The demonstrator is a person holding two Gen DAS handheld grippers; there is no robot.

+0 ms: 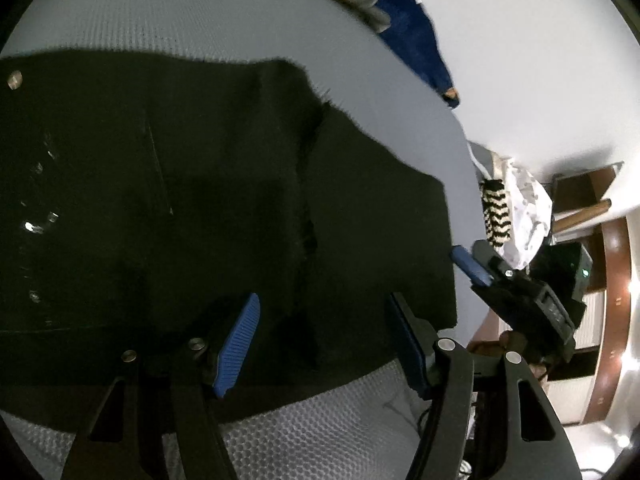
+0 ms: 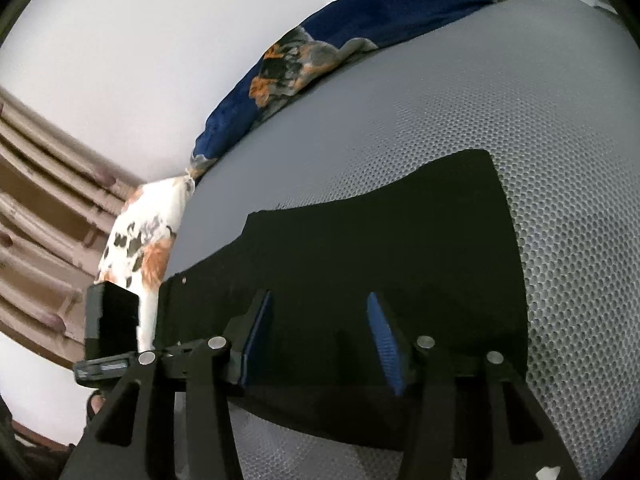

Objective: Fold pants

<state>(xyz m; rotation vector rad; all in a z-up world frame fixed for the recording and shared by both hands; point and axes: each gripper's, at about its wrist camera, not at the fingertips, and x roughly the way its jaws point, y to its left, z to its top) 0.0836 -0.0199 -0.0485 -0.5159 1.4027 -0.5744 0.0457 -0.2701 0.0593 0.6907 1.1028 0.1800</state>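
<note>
Black pants (image 1: 200, 208) laid flat on the gray mesh surface (image 1: 200, 12), both tools hovering over them.

Left gripper (image 1: 324, 344) and right gripper (image 2: 320, 344) both have their blue pads spread apart, pinching nothing. A blue patterned cloth (image 2: 360, 40) sits bunched along the far edge.

Both claws (image 1: 322, 344) (image 2: 320, 340): black linkage arms, silver screws, ribbed blue pads.

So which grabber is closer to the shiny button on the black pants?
Left. The left gripper hangs open above the pants on the button's half. The right gripper hangs open over the other end.
</note>
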